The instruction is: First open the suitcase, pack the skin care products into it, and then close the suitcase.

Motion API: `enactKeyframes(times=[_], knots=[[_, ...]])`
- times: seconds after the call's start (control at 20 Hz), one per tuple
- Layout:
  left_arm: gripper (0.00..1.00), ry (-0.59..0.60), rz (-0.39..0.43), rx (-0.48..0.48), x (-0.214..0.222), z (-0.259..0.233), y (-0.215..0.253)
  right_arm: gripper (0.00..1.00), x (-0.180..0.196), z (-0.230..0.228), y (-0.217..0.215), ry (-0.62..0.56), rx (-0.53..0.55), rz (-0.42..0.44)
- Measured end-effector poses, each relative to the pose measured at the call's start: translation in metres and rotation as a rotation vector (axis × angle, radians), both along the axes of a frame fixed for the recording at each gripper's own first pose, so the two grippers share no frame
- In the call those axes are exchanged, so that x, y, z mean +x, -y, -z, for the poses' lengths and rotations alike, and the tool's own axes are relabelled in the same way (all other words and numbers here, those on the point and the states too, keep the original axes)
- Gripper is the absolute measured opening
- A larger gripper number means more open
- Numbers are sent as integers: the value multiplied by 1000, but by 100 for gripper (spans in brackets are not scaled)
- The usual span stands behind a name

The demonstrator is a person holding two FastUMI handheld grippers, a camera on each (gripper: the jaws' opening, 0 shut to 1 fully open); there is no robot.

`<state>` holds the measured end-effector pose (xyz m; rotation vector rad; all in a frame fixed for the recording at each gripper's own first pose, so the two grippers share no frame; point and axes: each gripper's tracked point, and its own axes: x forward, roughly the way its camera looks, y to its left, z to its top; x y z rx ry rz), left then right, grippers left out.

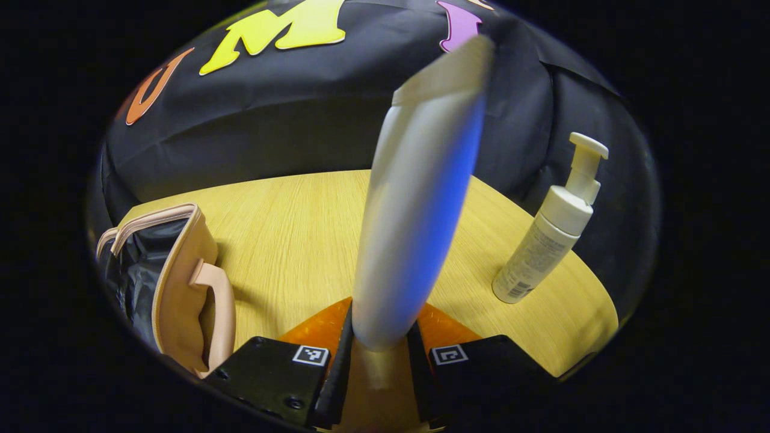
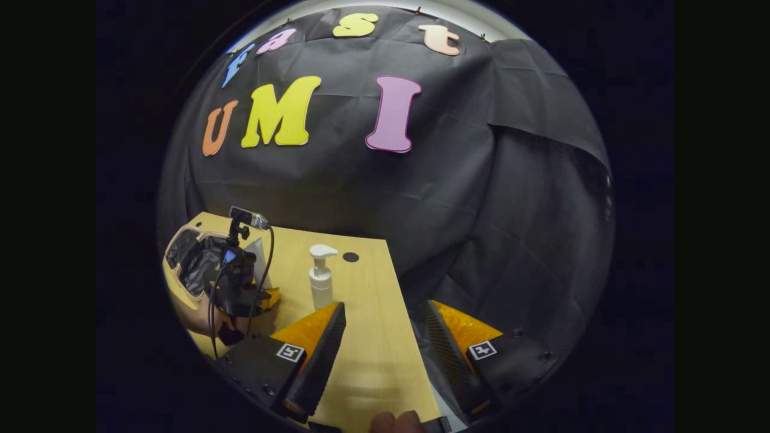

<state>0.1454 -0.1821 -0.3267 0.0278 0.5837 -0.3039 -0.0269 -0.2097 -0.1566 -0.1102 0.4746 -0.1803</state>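
White-and-blue squeeze tube (image 1: 418,204) stands clamped between both fingers of the left gripper (image 1: 380,343) above the wooden table (image 1: 289,240); pink suitcase (image 1: 174,276) lies open at left, pump bottle (image 1: 547,234) upright at right; right gripper view: right gripper (image 2: 382,337) gapes wide over the table edge; pump bottle (image 2: 320,279) stands beside the left gripper (image 2: 240,282).

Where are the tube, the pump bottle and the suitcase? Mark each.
tube (image 1: 415,228): left gripper view, mid-body.
pump bottle (image 1: 541,249): left gripper view, its body.
suitcase (image 1: 180,282): left gripper view, outer side wall by the handle.

On the table (image 1: 289,240), suitcase (image 1: 174,282) left, pump bottle (image 1: 547,240) right.
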Motion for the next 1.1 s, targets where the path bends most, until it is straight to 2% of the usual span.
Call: enactKeyframes(times=[0.15,0.35,0.6,0.65,0.8,0.9,0.95,1.1], knots=[[46,34,21,-14,-4,-23,1,80,0,5,2,5,14,-6],[46,72,43,-47,-22,-72,-1,80,8,21,-18,4,71,-51],[46,94,31,-48,-54,-121,-30,80,41,59,-49,1,154,-123],[46,83,18,-57,-63,-126,-36,80,48,69,-54,1,166,-132],[46,73,-85,-70,-88,-155,-83,80,91,116,-70,-18,178,-168],[46,92,-136,-50,-98,-170,-110,79,110,139,-79,-43,174,-198],[46,95,-155,-43,-101,-173,-119,82,119,146,-82,-49,171,-207],[46,101,-230,-8,-112,-181,-154,78,148,174,-92,-58,180,-219]])
